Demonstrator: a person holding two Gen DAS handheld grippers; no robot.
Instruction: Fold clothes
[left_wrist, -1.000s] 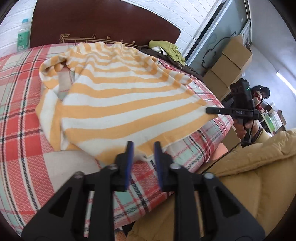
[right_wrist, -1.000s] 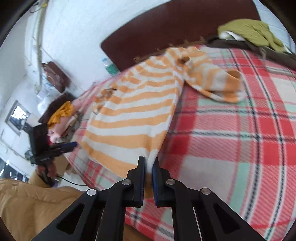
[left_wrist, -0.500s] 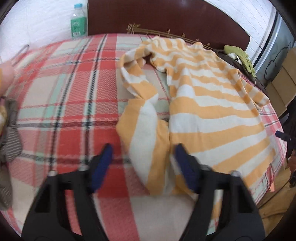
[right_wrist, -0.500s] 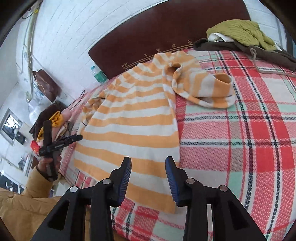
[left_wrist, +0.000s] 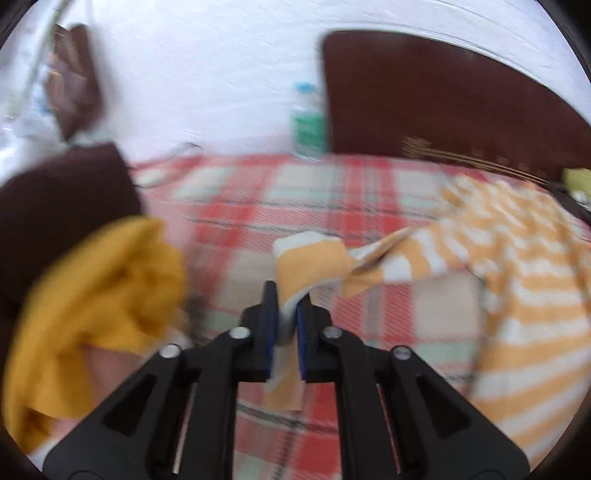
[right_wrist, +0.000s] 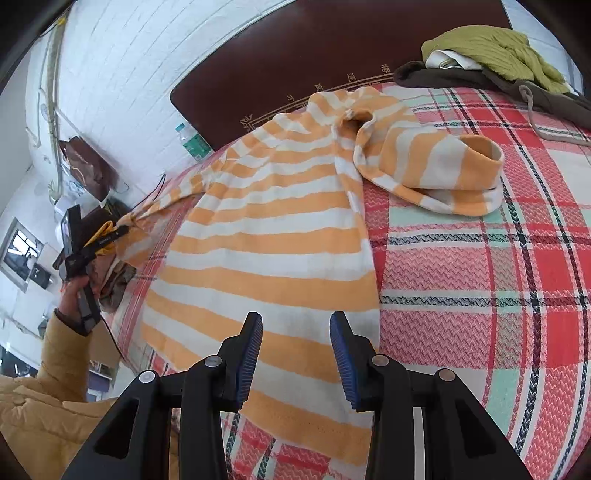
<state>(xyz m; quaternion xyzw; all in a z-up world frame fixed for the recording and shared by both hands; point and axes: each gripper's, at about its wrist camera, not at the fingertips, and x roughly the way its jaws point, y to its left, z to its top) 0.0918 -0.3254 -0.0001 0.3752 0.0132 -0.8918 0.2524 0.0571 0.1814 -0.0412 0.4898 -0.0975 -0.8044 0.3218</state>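
Note:
An orange-and-white striped sweater (right_wrist: 273, 236) lies spread on the plaid bedspread (right_wrist: 498, 280). My left gripper (left_wrist: 286, 310) is shut on the cuff of one sleeve (left_wrist: 314, 262) and holds it out past the bed's left side; the view is blurred. That gripper also shows in the right wrist view (right_wrist: 122, 232), with the sleeve stretched toward it. My right gripper (right_wrist: 295, 332) is open and empty above the sweater's hem. The other sleeve (right_wrist: 439, 173) lies curled beside the body.
A dark wooden headboard (right_wrist: 332, 59) stands at the back. A green and dark pile of clothes (right_wrist: 491, 55) lies at the far right. A bottle (right_wrist: 192, 142) stands by the headboard. Yellow and brown garments (left_wrist: 96, 291) are piled left of the bed.
My left gripper has shut on the sleeve cuff and swung out to the left with it. My right gripper let go of the hem a second ago and has opened wider.

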